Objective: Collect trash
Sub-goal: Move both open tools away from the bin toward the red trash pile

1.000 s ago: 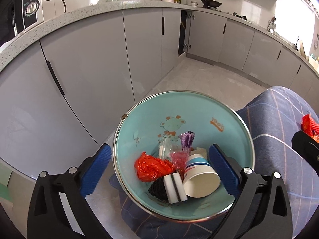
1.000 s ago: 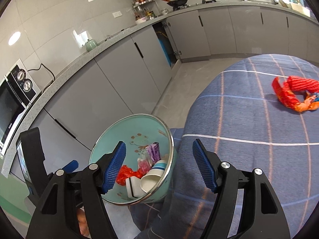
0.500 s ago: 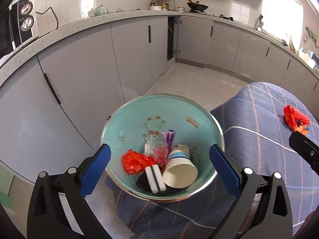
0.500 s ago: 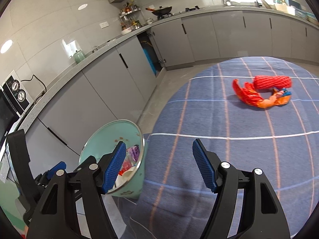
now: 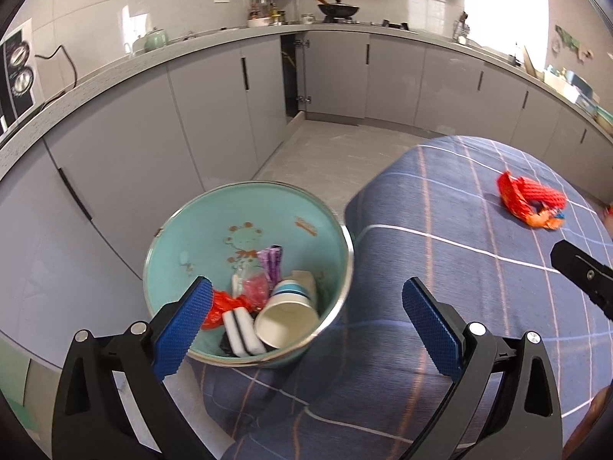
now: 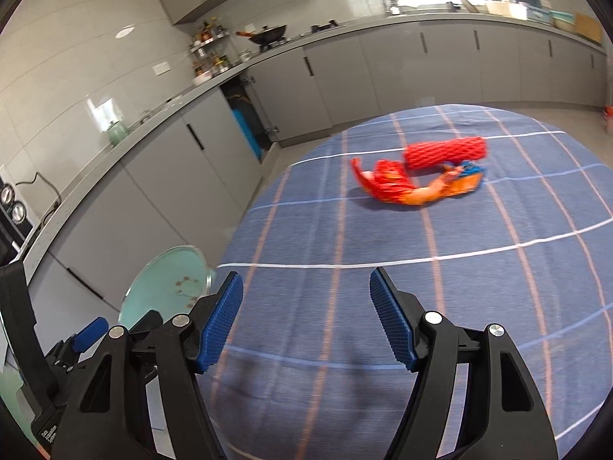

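Having swung from bin (image 5: 245, 230) toward red wrappers (image 6: 421, 176) — both hand-held grippers, seemingly empty.

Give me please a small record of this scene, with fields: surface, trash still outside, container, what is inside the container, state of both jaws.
surface: table under a blue checked cloth
trash still outside: red net sleeve with orange wrappers, lying on the cloth, untouched
container: teal bowl at the table's edge
inside container: paper cup, black and white sponge, red bag, purple wrapper
left gripper: jaws open, holding nothing
right gripper: jaws open, holding nothing, facing the red trash
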The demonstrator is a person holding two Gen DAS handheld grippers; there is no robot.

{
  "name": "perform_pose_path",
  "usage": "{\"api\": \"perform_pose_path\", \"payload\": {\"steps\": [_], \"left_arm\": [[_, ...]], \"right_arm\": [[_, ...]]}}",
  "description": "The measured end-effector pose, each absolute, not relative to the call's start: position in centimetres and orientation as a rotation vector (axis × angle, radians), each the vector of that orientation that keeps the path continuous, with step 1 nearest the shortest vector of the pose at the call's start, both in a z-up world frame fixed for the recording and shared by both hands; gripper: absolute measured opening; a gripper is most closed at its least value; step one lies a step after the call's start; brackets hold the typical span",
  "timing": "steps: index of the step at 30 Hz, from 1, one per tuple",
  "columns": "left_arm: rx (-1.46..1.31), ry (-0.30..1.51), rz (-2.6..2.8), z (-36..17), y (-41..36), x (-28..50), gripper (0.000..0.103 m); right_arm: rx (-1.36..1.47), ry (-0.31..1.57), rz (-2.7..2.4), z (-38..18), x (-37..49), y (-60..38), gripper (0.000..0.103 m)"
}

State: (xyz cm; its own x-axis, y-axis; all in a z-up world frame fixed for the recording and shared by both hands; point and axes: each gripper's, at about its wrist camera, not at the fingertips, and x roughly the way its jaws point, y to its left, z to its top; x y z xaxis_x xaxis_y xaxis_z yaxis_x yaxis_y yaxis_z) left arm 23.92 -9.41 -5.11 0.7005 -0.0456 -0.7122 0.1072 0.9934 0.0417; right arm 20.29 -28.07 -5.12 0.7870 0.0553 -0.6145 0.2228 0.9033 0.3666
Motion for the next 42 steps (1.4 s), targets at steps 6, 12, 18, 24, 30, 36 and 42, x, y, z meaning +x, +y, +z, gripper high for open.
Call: {"api": "perform_pose_path", "payload": {"steps": [6,12,18,24,30,36,42], "left_arm": [[0.132,0.792,-0.148,-5.4,-12.8,23.2,0.097],[0.158,0.799,-0.199,-5.8,-15.8,23.4,0.097],[0.186,0.797,-0.244,-6.0,-19.1,24.1,0.097],[0.216,0.786,-0.273,-6.0,-22.6,25.4,0.097],[0.187,0.82,-0.3,-6.6,-26.2,27.9,0.096],[0.159,0.836,-0.329,-6.9,-30.1,30.7,0.096],[0.114,0.895,-0.326,-8.2,-33.6,34.1,0.082]], "right_arm": [[0.461,0.664,-0.164,-5.8,19.0,-31.5,0.069],[0.481,0.667,-0.241,-6.5,17.8,-35.3,0.068],[0.478,0.669,-0.286,-6.9,17.3,-38.3,0.064],[0.465,0.684,-0.315,-7.4,17.8,-41.0,0.061],[0.461,0.697,-0.33,-7.8,19.0,-43.4,0.06],[0.452,0.709,-0.348,-8.1,20.3,-46.2,0.06],[0.451,0.712,-0.364,-8.3,21.4,-48.8,0.06]]}}
